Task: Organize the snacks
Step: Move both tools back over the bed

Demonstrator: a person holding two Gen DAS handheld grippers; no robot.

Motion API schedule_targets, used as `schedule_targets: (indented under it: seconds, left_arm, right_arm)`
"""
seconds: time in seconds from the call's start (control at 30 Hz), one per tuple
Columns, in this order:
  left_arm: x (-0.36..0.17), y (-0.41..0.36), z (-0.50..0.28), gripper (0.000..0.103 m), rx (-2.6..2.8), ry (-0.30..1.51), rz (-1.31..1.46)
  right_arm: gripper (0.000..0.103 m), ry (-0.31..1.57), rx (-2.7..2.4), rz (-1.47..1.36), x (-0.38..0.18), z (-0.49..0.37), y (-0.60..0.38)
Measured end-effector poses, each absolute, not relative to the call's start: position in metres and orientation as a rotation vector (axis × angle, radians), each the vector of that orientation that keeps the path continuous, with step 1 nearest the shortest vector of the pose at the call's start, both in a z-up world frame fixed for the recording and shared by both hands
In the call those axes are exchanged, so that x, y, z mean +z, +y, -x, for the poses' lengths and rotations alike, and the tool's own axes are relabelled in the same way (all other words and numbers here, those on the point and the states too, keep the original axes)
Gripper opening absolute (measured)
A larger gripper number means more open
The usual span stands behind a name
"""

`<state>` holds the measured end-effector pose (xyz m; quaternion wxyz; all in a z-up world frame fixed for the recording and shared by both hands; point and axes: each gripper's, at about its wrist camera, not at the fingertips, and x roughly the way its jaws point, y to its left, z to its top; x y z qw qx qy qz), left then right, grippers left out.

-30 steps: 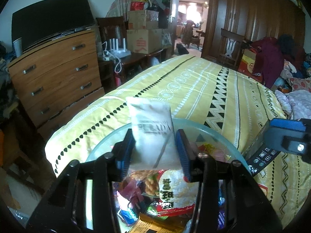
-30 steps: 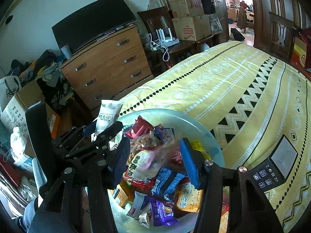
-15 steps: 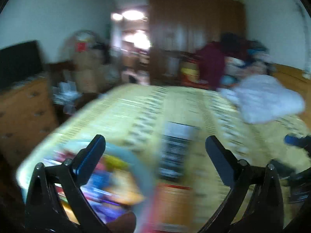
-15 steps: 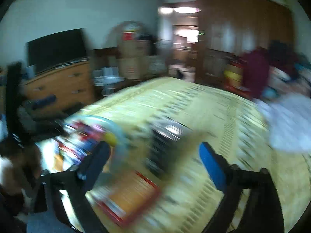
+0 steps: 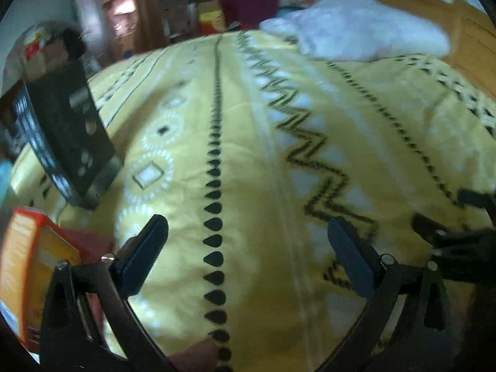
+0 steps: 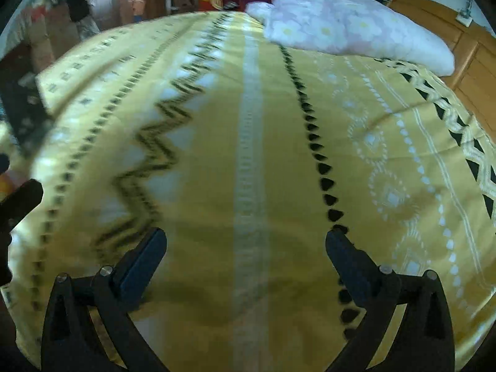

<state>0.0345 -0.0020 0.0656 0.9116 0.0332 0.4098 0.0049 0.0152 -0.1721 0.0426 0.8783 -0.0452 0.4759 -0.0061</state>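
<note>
My left gripper [image 5: 245,221] stands open with nothing between its blue pads, held over the yellow patterned bedspread [image 5: 263,124]. My right gripper [image 6: 246,234] is opening its jaws wide above the same bedspread [image 6: 248,124], and nothing is between them. Part of the right gripper [image 5: 458,241] shows at the right edge of the left wrist view. Part of the left gripper [image 6: 18,198] shows at the left edge of the right wrist view. An orange and red snack box [image 5: 28,266] lies at the lower left, beside the left finger. No snack bowl is in view.
A black box with printed symbols [image 5: 68,130] lies on the bed at the left. A pale flowered pillow [image 6: 350,31] rests at the far end against a wooden headboard [image 6: 465,49]. Cluttered furniture and boxes stand beyond the bed's far left side.
Both grippers held snack packets over the glass bowl, let go and opened wide. They then swung right and down over the bedspread; the bowl has left both views.
</note>
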Motion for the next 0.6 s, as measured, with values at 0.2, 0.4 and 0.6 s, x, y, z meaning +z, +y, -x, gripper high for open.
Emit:
schedule_targets:
  seconds: [0.2, 0.4, 0.6]
  left_arm:
    - [0.004, 0.008, -0.050, 0.103, 0.109, 0.988, 0.010]
    - [0.007, 0.012, -0.048, 0.103, 0.102, 0.973, 0.038]
    - [0.006, 0.014, -0.048, 0.103, 0.100, 0.971, 0.044]
  right_arm:
    - [0.103, 1.016, -0.002, 0.015, -0.001, -0.021, -0.196]
    - [0.103, 1.005, 0.007, 0.002, 0.001, -0.020, -0.199]
    - [0.103, 0.991, -0.004, 0.004, -0.003, -0.022, -0.196]
